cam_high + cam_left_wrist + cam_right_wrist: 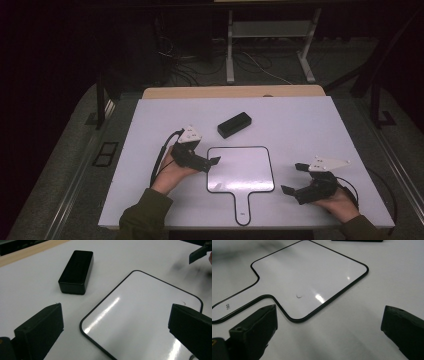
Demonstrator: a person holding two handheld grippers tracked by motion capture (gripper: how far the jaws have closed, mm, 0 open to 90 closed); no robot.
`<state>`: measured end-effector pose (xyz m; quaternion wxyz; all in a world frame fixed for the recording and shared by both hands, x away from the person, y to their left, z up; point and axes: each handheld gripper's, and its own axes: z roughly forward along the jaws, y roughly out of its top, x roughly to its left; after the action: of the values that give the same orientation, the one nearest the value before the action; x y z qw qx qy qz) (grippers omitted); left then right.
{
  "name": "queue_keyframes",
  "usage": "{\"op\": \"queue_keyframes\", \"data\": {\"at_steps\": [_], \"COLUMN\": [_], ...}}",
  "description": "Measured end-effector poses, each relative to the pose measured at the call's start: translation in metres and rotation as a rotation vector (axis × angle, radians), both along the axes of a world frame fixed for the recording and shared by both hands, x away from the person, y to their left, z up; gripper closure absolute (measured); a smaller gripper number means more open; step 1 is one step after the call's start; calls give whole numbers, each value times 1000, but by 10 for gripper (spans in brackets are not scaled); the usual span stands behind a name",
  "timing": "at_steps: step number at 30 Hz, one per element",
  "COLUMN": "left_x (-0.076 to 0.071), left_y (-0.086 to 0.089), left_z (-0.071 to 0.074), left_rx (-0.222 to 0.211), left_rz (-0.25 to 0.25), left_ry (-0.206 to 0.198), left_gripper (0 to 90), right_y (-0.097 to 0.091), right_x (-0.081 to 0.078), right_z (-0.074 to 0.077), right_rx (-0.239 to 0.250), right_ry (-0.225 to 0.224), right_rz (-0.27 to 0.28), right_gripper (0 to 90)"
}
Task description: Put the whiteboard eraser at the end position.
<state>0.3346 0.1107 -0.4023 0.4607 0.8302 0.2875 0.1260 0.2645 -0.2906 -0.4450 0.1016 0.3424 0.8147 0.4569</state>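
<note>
A white paddle-shaped whiteboard (pixel 240 169) with a black rim lies flat on the table, its handle (pixel 242 207) toward the front edge. A small dark mark (pixel 299 296) sits on its face. A black rectangular eraser block (pixel 234 124) rests just beyond its far left corner. My left gripper (pixel 209 161) is held at the board's left edge, open and empty. In the left gripper view the jaws frame the board (pixel 140 312), with the block (pixel 76 271) ahead. My right gripper (pixel 294 178) hovers right of the board, open and empty, facing the board (pixel 312 277).
The white tabletop (pixel 300 125) has bare room at the back and right. A wooden strip (pixel 232 92) runs along its far edge. Beyond stand a metal frame (pixel 270 45) and loose cables on a dark floor.
</note>
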Motion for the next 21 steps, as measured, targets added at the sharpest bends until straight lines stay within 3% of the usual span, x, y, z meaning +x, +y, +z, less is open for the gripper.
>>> {"op": "queue_keyframes", "data": {"at_steps": [13, 21], "left_x": [-33, -49], "left_y": [27, 42], "left_z": [-11, -19], "left_rx": [-53, -55], "left_rz": [23, 38], "left_ry": [-29, -22], "left_gripper": [0, 0], "right_y": [1, 1], "right_x": [0, 0], "right_z": [0, 0], "right_rx": [-10, -11], "right_ry": [-4, -4], "right_rz": [2, 0], "right_gripper": [0, 0]}}
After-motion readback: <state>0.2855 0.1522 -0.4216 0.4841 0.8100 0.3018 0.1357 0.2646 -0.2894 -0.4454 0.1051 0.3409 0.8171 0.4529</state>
